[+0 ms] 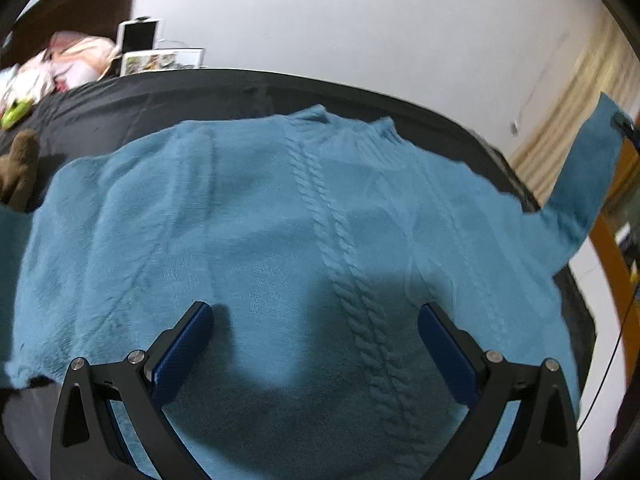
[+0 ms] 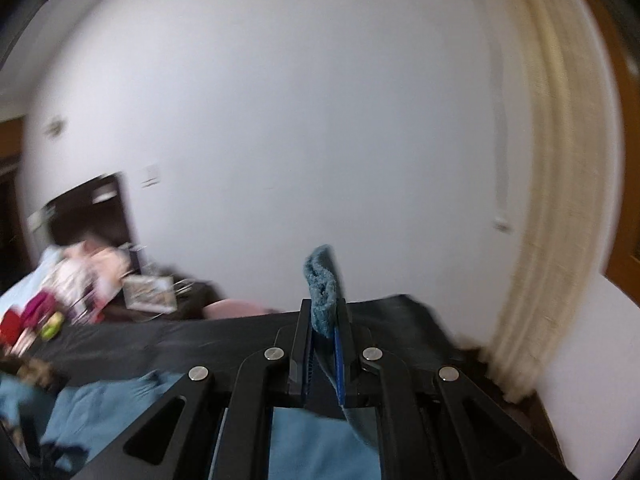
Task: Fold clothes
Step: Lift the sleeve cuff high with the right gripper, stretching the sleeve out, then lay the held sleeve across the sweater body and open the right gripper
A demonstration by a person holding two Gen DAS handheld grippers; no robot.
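Where sweater [image 1: 248, 240] lies, black tabletop [image 1: 120, 108]

No readable text, labels, brands or numbers show in either view.

A lived-in home bedroom: a bed under a black cover [image 1: 180, 92] stands against a plain white wall [image 1: 360, 20], soft toys [image 1: 68, 60] heaped at its far left corner, a cream curtain [image 2: 556, 200] hanging beside a wooden door frame [image 2: 624, 240].
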